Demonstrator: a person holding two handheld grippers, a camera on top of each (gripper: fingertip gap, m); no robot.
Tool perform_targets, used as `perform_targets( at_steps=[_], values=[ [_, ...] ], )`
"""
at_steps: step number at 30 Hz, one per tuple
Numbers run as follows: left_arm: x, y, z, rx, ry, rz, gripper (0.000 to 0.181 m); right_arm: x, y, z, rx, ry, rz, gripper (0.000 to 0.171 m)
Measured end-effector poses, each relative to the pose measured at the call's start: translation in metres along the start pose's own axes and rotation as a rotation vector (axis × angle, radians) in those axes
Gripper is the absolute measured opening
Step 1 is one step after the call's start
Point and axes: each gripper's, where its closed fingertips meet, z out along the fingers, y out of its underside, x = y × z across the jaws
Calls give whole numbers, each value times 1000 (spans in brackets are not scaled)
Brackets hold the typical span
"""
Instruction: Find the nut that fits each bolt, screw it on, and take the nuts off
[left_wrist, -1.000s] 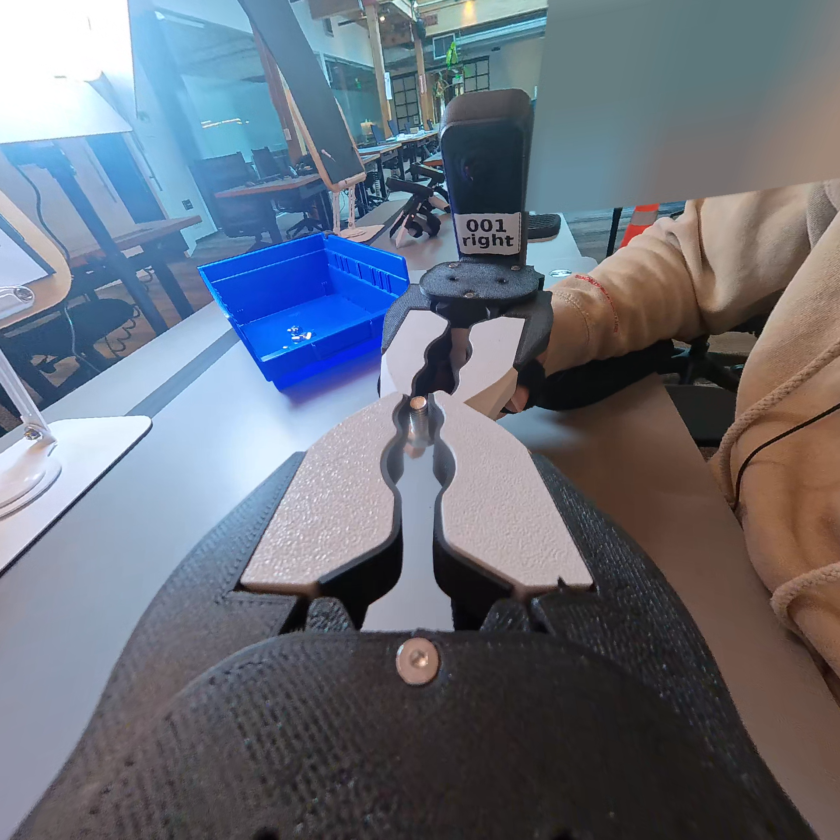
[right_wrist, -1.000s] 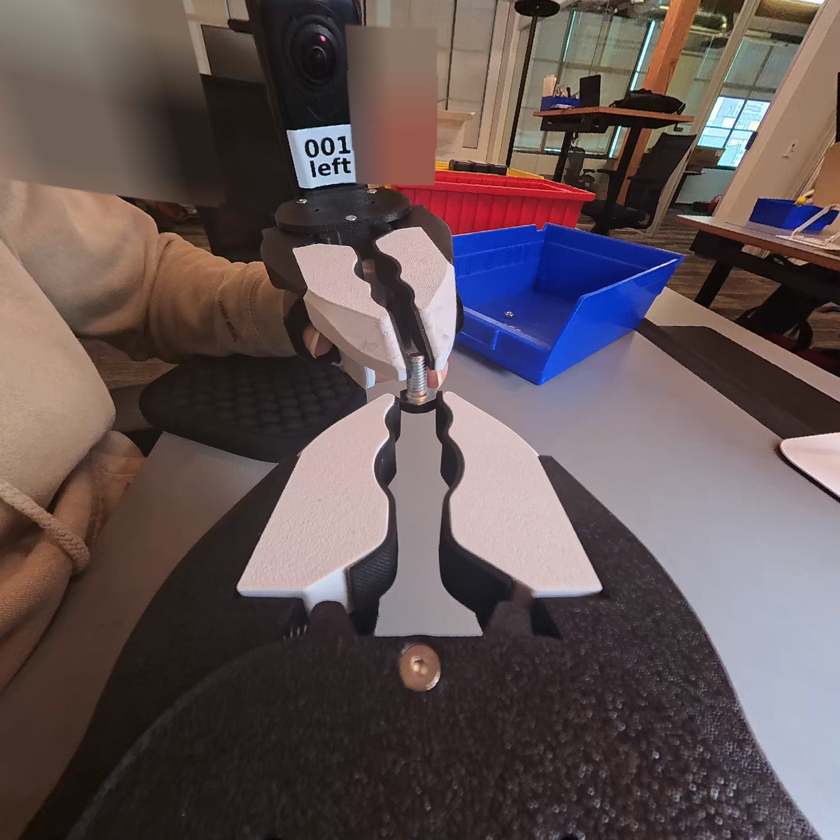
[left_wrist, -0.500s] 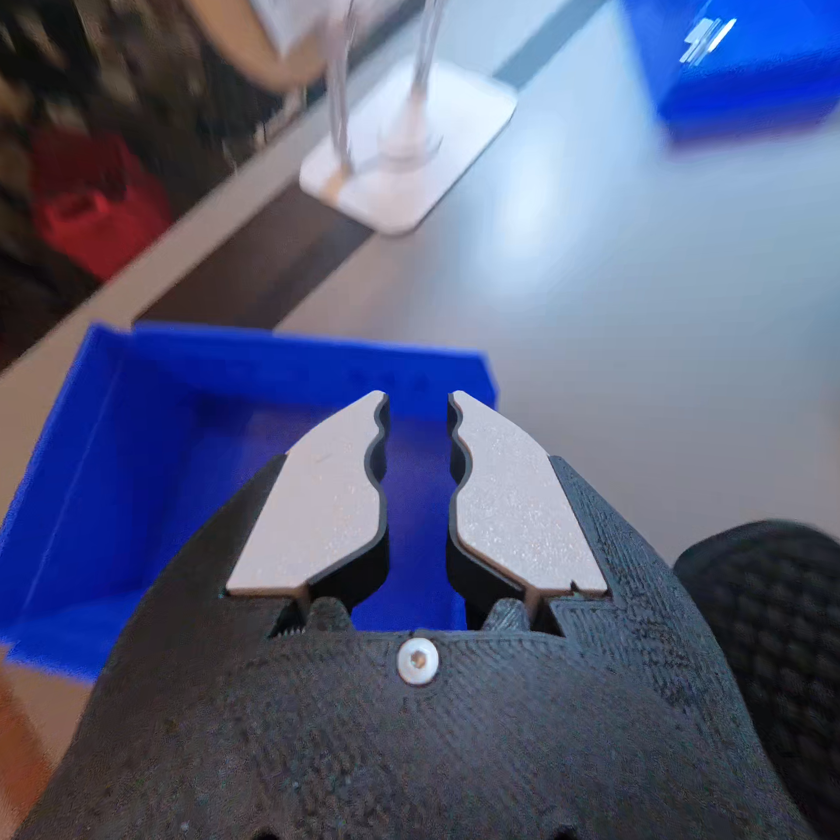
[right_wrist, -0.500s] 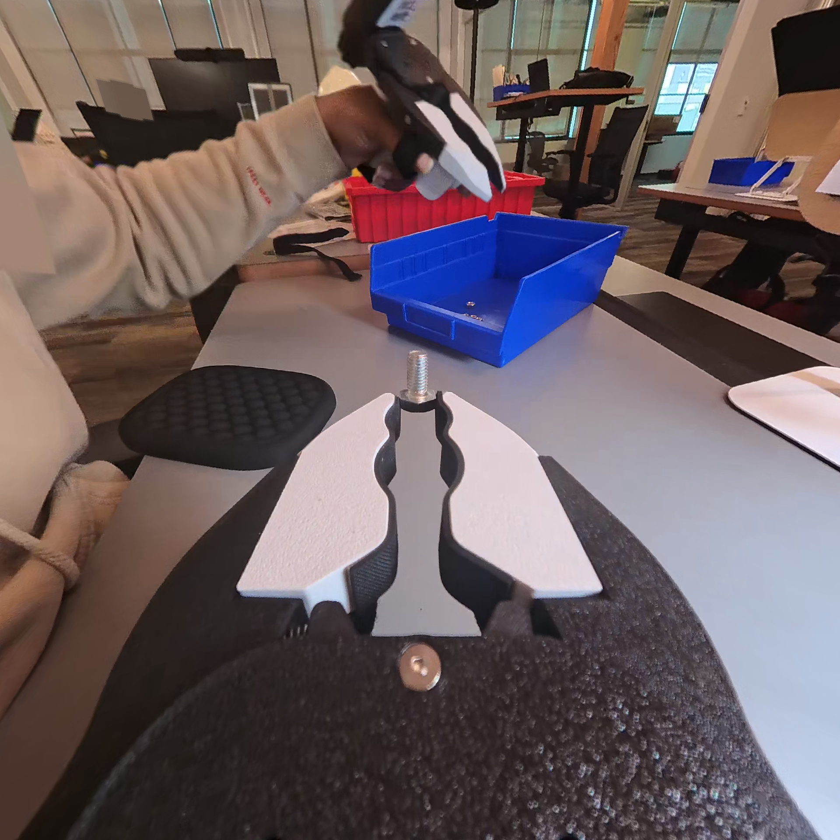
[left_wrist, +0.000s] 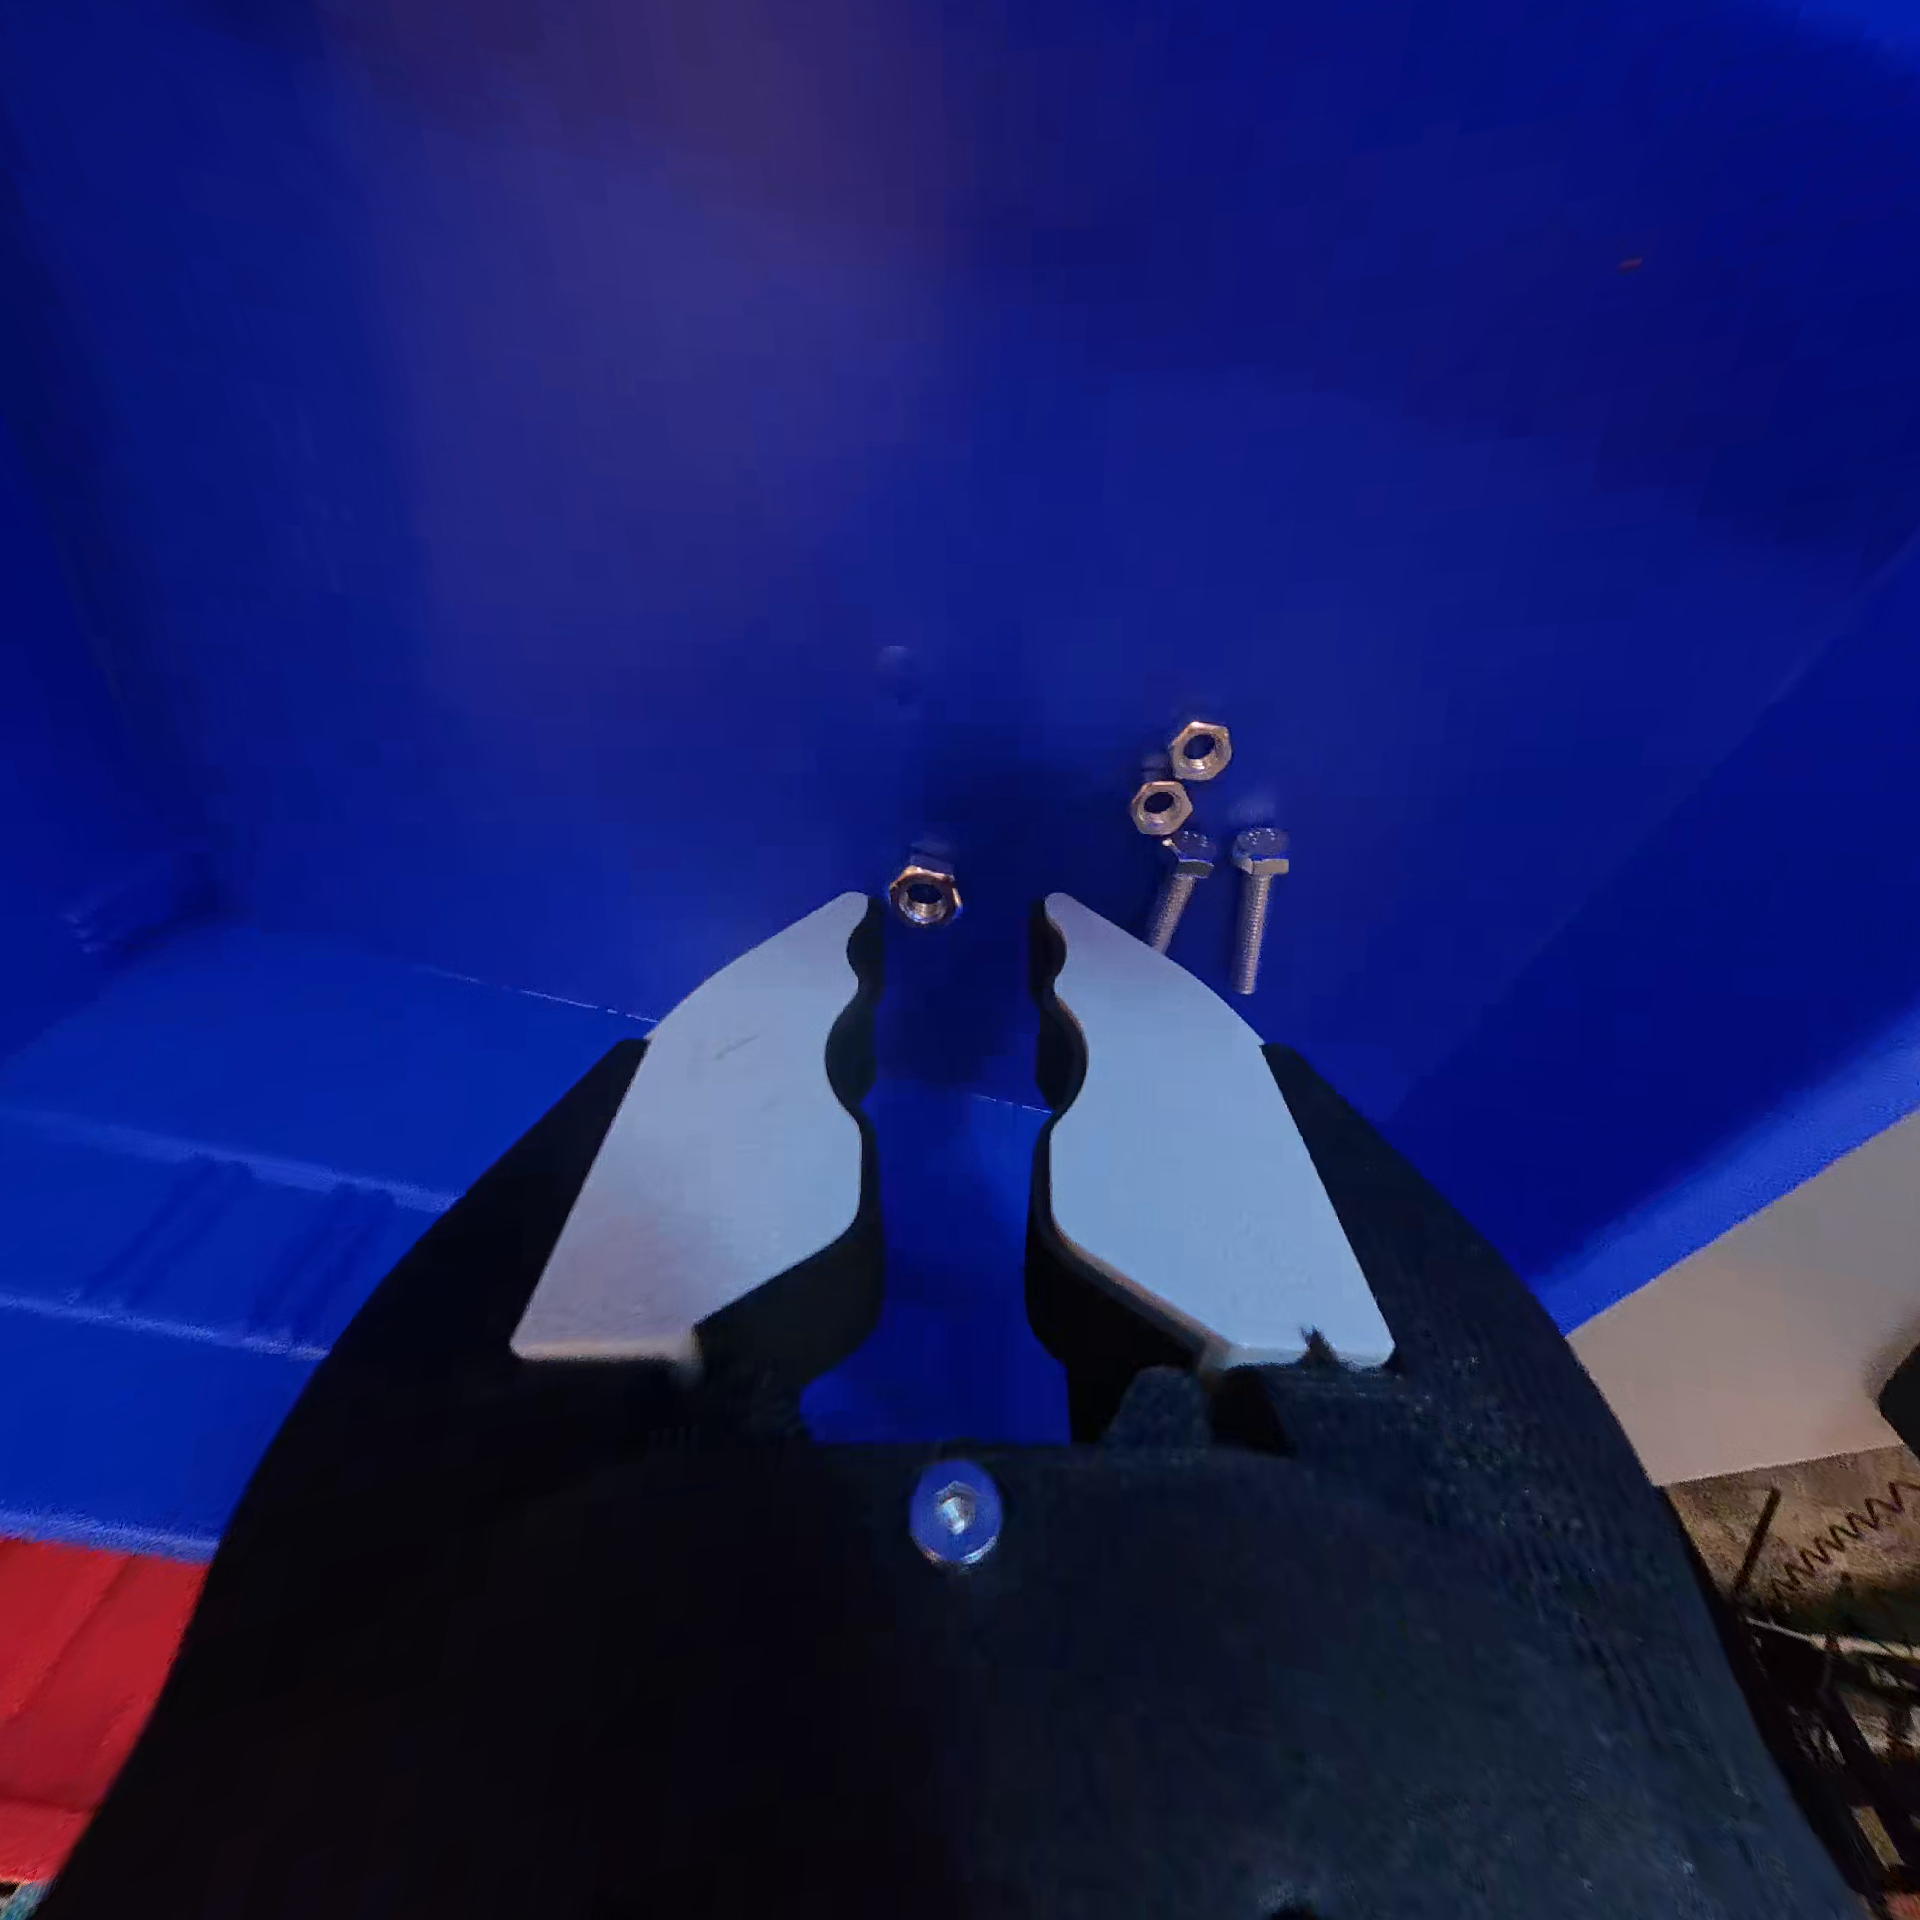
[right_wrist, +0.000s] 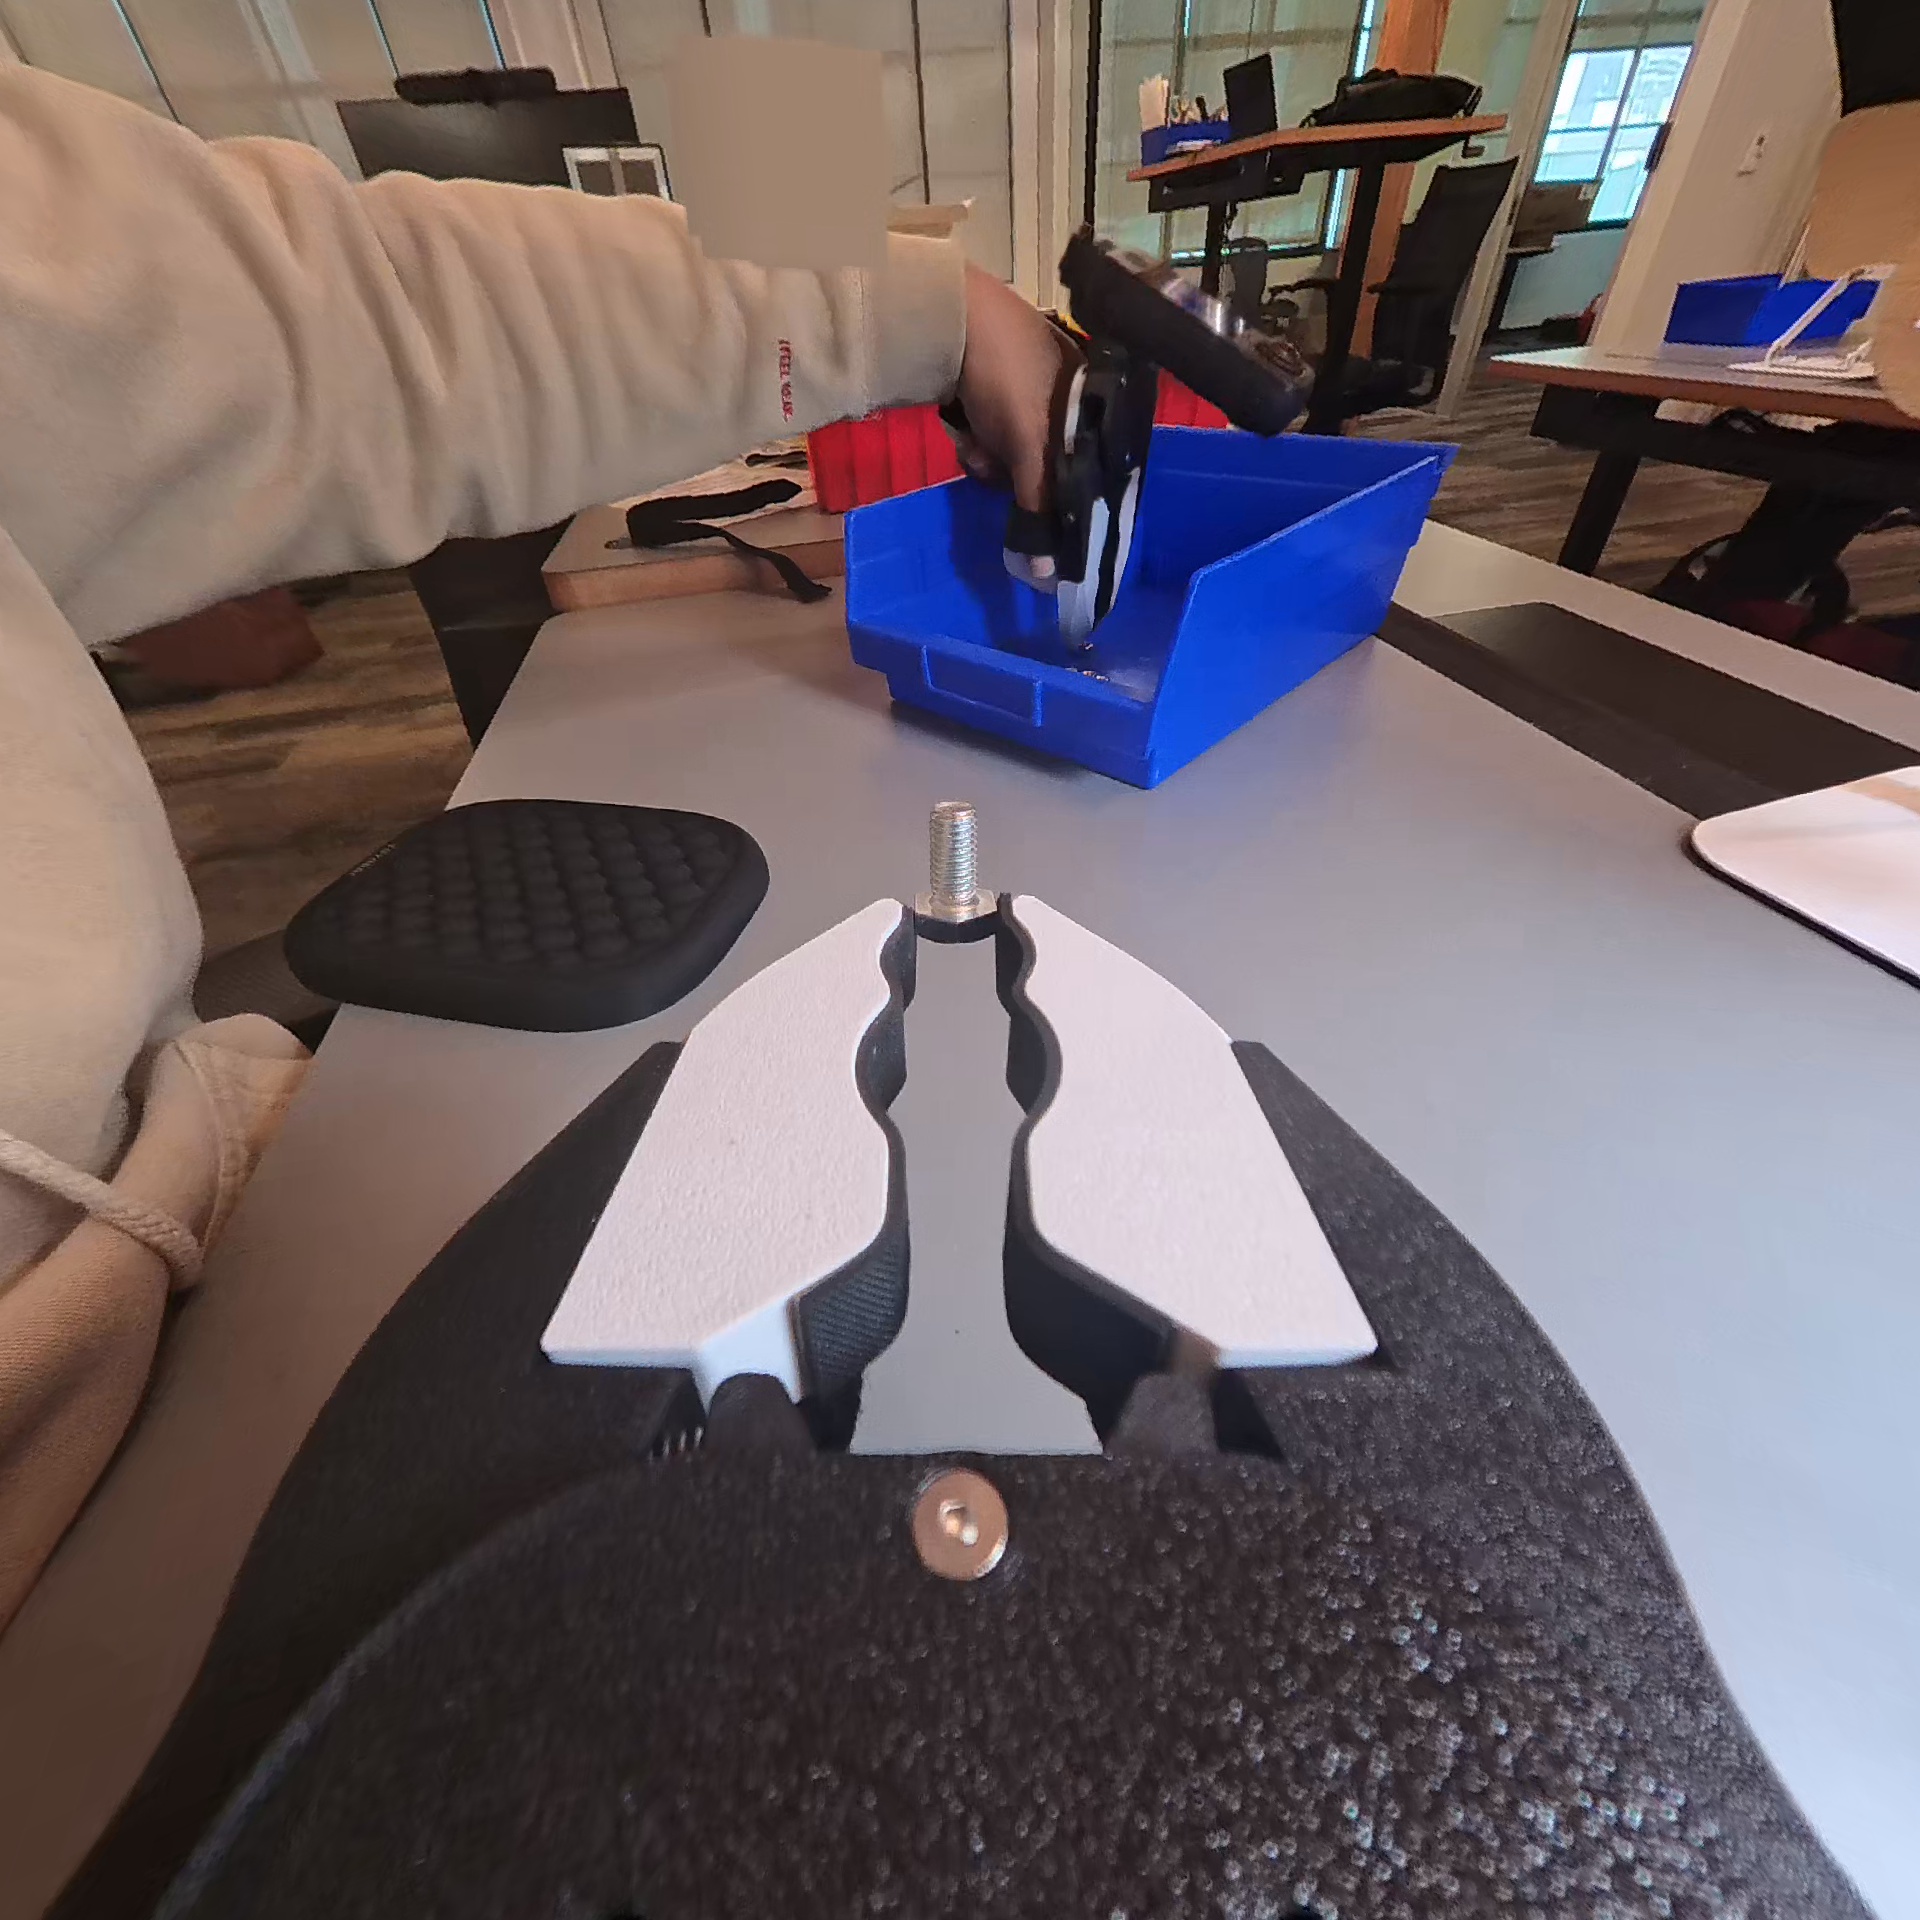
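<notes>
My left gripper (left_wrist: 954, 909) is open and points down into the blue bin (left_wrist: 727, 416). A hex nut (left_wrist: 924, 895) lies on the bin floor just off its left fingertip. Two more nuts (left_wrist: 1198, 750) (left_wrist: 1160, 805) and two thin bolts (left_wrist: 1178, 888) (left_wrist: 1254, 904) lie to the right. My right gripper (right_wrist: 954, 914) is shut on the head of a thicker bolt (right_wrist: 954, 850), which stands upright above the grey table (right_wrist: 1403, 987). The left gripper (right_wrist: 1086, 613) also shows in the right wrist view, reaching into the bin (right_wrist: 1226, 686).
A black wrist pad (right_wrist: 525, 909) lies on the table left of my right gripper. A white base plate (right_wrist: 1829, 862) sits at the right edge. A red bin (right_wrist: 883, 462) stands behind the blue one. A sleeved arm (right_wrist: 416, 353) crosses the left side. Tip to tip, the grippers are about 40 cm apart.
The left gripper let go near the bolt, swung away from the right gripper and went down into the blue bin, open. The right gripper has kept the bolt upright in place.
</notes>
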Motion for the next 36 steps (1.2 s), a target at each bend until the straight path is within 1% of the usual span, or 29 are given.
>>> perform_targets(
  at_steps=[3, 5, 8, 10, 12, 15, 19, 23, 26, 30, 33, 36],
  values=[
    [-1, 2, 8, -45, 1, -4, 25, 1, 2, 0, -5, -2, 4, 14],
    [4, 2, 9, -58, 34, -6, 17, 1, 2, 0, -7, -3, 4, 14],
    [7, 1, 8, -60, 29, 16, 16, 0, 2, 0, -7, -7, 4, 14],
    [14, -3, 1, -39, 32, 39, 16, 0, 2, 0, -4, -7, 0, 14],
    [30, -11, -18, 19, 29, 103, 15, -1, 2, 0, 1, -4, -5, 14],
    [76, -30, -63, 139, 40, 248, 15, -2, 4, 3, 1, -3, -2, 14],
    [165, -52, -117, 256, 60, 509, 16, -8, 11, 11, -1, -14, 31, 14],
    [258, -63, -142, 290, 92, 782, 15, -17, 15, 19, -5, -35, 77, 14],
    [311, -72, -150, 301, 90, 943, 15, -22, 16, 22, 3, -39, 110, 14],
    [355, -79, -154, 284, 85, 1084, 15, -23, 13, 22, 28, -40, 138, 14],
    [369, -85, -155, 269, 81, 1131, 15, -24, 7, 19, 57, -44, 125, 15],
    [374, -89, -155, 250, 85, 1149, 15, -26, 5, 18, 65, -51, 115, 15]
  ],
)
